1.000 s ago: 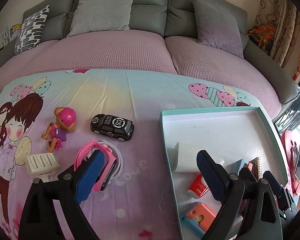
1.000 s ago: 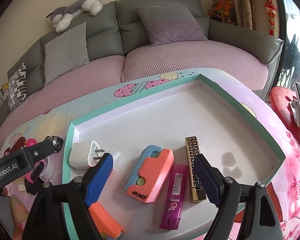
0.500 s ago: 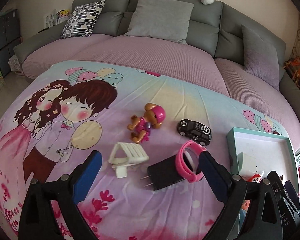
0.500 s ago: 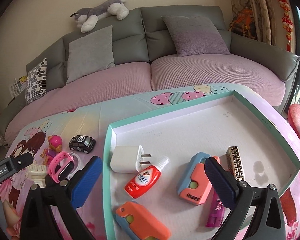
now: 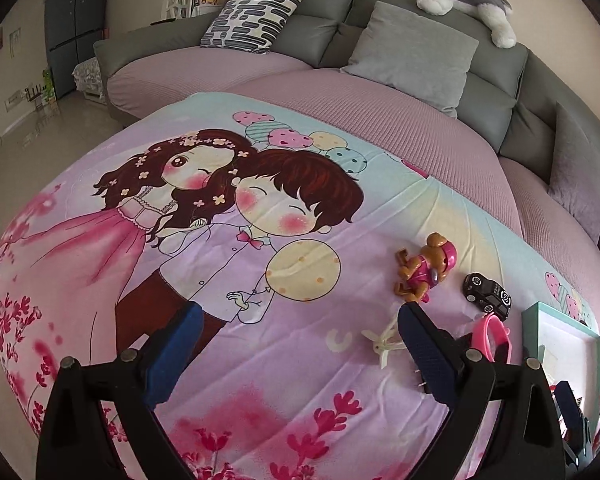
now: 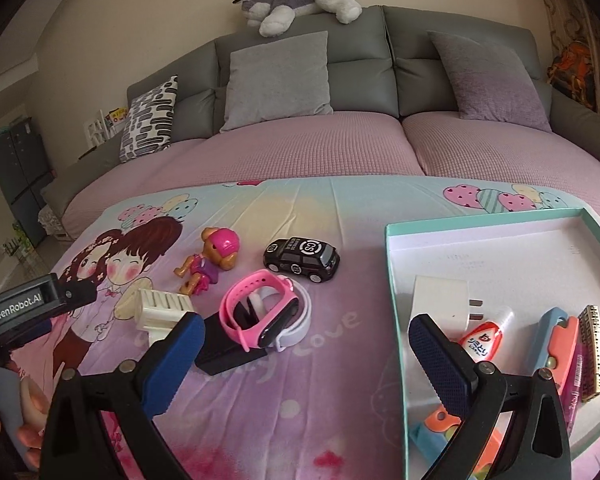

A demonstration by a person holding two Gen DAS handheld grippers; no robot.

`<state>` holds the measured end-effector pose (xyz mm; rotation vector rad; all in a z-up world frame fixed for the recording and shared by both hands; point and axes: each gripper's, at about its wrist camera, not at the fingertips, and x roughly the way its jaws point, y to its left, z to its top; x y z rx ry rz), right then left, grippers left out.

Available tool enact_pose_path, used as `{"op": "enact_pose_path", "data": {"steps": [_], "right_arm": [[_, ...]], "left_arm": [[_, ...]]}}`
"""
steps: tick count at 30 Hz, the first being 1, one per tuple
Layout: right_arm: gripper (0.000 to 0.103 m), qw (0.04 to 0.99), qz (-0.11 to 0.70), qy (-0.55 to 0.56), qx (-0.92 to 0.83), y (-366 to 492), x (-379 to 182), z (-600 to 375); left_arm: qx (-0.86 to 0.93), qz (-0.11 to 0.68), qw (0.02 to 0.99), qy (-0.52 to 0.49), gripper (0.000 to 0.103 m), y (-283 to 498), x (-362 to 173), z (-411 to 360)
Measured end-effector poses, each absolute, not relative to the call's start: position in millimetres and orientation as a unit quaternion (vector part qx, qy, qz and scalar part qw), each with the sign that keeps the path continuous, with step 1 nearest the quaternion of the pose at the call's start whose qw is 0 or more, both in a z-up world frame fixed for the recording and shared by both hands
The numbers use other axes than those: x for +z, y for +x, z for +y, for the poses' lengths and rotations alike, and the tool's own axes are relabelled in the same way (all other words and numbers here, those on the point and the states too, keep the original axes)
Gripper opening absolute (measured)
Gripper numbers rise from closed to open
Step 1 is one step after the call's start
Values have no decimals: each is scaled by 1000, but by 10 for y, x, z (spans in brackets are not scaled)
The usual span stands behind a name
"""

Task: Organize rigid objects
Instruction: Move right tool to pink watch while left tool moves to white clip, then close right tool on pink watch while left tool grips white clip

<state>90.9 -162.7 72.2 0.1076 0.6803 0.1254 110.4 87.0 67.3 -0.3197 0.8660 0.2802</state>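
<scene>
In the right wrist view, a teal-rimmed tray [image 6: 392, 264] holds a white plug adapter [image 6: 440, 300], a red glue bottle [image 6: 484, 340], orange-blue cutters [image 6: 556, 340] and lighters. Left of it lie a black toy car [image 6: 302, 258], a pink watch [image 6: 260, 312], a black charger [image 6: 224, 348], a white toy chair [image 6: 160, 308] and a pup figure [image 6: 212, 260]. My right gripper [image 6: 300, 352] is open and empty above the cloth. My left gripper [image 5: 296, 344] is open and empty over the cartoon print, left of the pup figure [image 5: 424, 268], car [image 5: 486, 294] and watch [image 5: 492, 340].
A cartoon-print cloth [image 5: 220, 240] covers the table. A grey sofa with pink covers [image 6: 300, 148], cushions and a plush husky [image 6: 296, 4] stands behind. The left gripper's body [image 6: 20, 304] shows at the right view's left edge. Floor lies to the far left [image 5: 12, 152].
Both grippers swung left and pulled back. The left view moved from tray and toys to the cartoon print. The right view now shows the toys beside the tray.
</scene>
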Motion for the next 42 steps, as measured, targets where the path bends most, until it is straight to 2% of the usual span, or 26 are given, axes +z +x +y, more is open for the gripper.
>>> {"op": "enact_pose_path", "data": {"steps": [12, 24, 26, 28, 30, 35, 42], "right_arm": [[102, 926, 367, 8, 85, 1141, 508, -1240], [76, 923, 374, 27, 86, 1176, 466, -1280], [68, 923, 374, 30, 89, 1176, 469, -1283], [62, 923, 373, 33, 92, 1175, 475, -1286], [53, 922, 374, 36, 92, 1174, 476, -1293], [51, 920, 375, 58, 97, 1179, 485, -1357], [51, 926, 361, 63, 93, 1112, 598, -1437]], "left_arm": [[60, 423, 883, -194, 98, 1309, 525, 850], [12, 448, 866, -220, 97, 1454, 298, 691], [4, 450, 865, -220, 92, 1464, 282, 654], [-5, 454, 862, -223, 78, 1479, 262, 620], [-15, 457, 859, -230, 72, 1489, 239, 602], [-45, 446, 862, -236, 42, 1483, 279, 545], [-51, 438, 870, -223, 40, 1471, 338, 503]]}}
